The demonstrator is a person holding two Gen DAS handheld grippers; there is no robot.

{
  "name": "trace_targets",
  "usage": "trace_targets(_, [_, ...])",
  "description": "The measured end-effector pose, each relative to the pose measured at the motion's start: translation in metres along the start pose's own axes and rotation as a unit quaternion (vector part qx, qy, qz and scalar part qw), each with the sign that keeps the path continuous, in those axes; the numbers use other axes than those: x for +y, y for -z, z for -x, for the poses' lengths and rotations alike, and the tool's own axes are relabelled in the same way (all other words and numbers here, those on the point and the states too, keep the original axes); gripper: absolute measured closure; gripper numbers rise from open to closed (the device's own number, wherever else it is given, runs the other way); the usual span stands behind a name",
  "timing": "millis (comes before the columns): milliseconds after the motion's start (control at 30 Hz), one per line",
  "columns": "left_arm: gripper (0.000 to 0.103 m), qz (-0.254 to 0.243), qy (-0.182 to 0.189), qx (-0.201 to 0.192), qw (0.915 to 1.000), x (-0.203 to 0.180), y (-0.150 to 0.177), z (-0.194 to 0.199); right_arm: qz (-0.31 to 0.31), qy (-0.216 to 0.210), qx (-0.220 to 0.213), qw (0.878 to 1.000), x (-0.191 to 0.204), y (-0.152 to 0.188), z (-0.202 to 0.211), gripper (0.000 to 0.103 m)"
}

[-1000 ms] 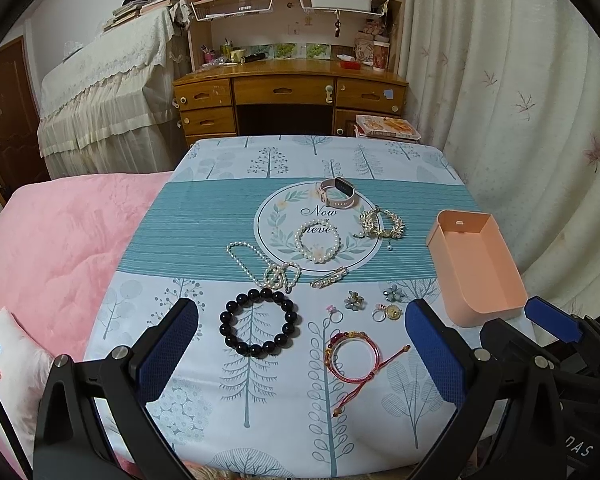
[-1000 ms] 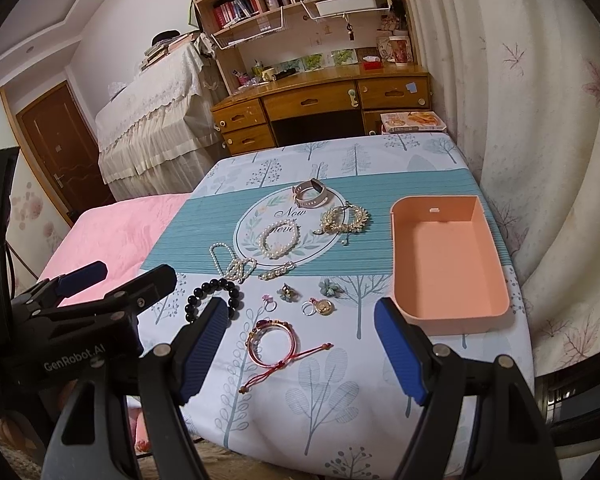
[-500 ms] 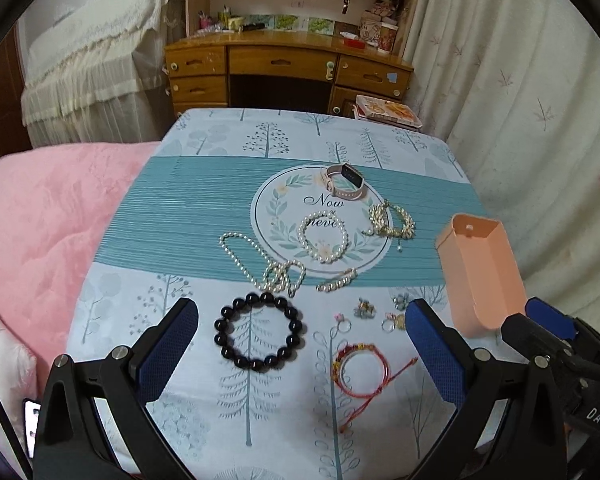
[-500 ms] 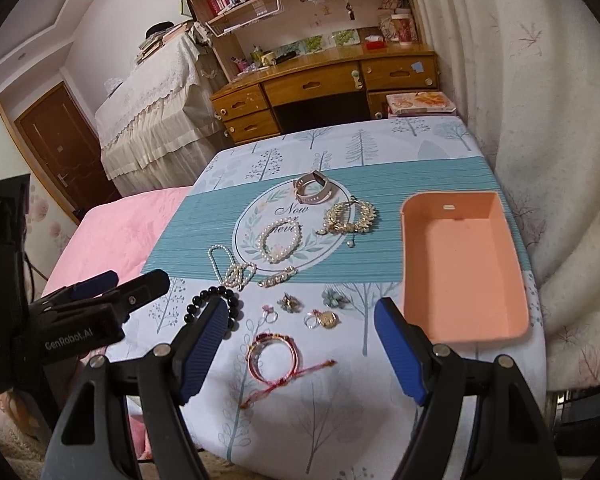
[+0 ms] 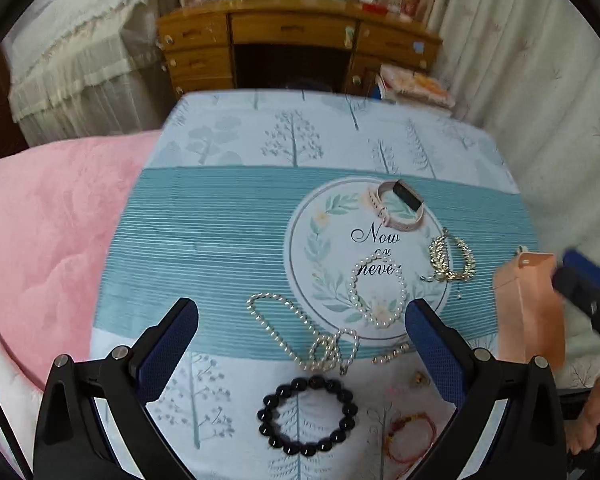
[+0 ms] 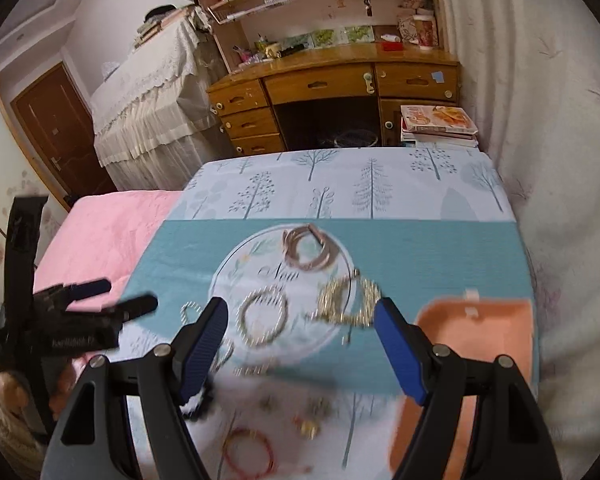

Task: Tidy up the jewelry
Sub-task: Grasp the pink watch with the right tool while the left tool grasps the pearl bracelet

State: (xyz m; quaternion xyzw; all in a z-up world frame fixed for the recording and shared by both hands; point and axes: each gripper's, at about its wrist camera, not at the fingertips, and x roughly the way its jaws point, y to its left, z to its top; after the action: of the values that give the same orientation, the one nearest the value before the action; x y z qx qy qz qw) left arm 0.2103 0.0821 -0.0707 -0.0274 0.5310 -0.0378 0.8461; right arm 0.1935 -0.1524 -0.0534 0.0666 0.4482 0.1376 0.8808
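Observation:
Jewelry lies on a tree-print cloth (image 5: 228,240). A black bead bracelet (image 5: 308,414), a long pearl necklace (image 5: 296,332), a pearl bracelet (image 5: 377,290), a gold bracelet (image 5: 452,258), a pink watch (image 5: 398,204) and a red cord bracelet (image 5: 412,434) show in the left wrist view. My left gripper (image 5: 300,344) is open and empty above the necklace. My right gripper (image 6: 300,340) is open and empty above the pearl bracelet (image 6: 262,318) and gold bracelet (image 6: 348,300). An orange tray (image 6: 480,332) sits at the right.
A pink blanket (image 5: 44,232) lies left of the cloth. A wooden desk (image 6: 332,92) stands behind, with stacked books (image 6: 440,124) and a curtain (image 6: 548,120) at the right. Small rings and charms (image 6: 308,426) lie blurred near the front edge.
Both grippers have moved forward and lower over the cloth, so the jewelry looks larger. Both stay open and empty. The right wrist view is now motion-blurred.

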Motion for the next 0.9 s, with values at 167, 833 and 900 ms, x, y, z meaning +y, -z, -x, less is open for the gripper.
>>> trace_targets(167, [0.003,-0.009,-0.003,0.044,0.999,-0.006,-0.02,-0.055,-0.026,-0.017,0.061,0.998,-0.007,-0.031,-0.071,0.05])
trace_targets(833, [0.097,-0.053,0.042,0.115,0.991,-0.031,-0.029,-0.137,-0.035,0.017,0.094,0.995,-0.015,-0.04,-0.168,0.09])
trace_targets(900, [0.097,-0.054,0.043,0.114,0.9911,-0.033,-0.028,-0.137,-0.045,0.007,0.083,0.995,-0.016,-0.04,-0.156,0.091])
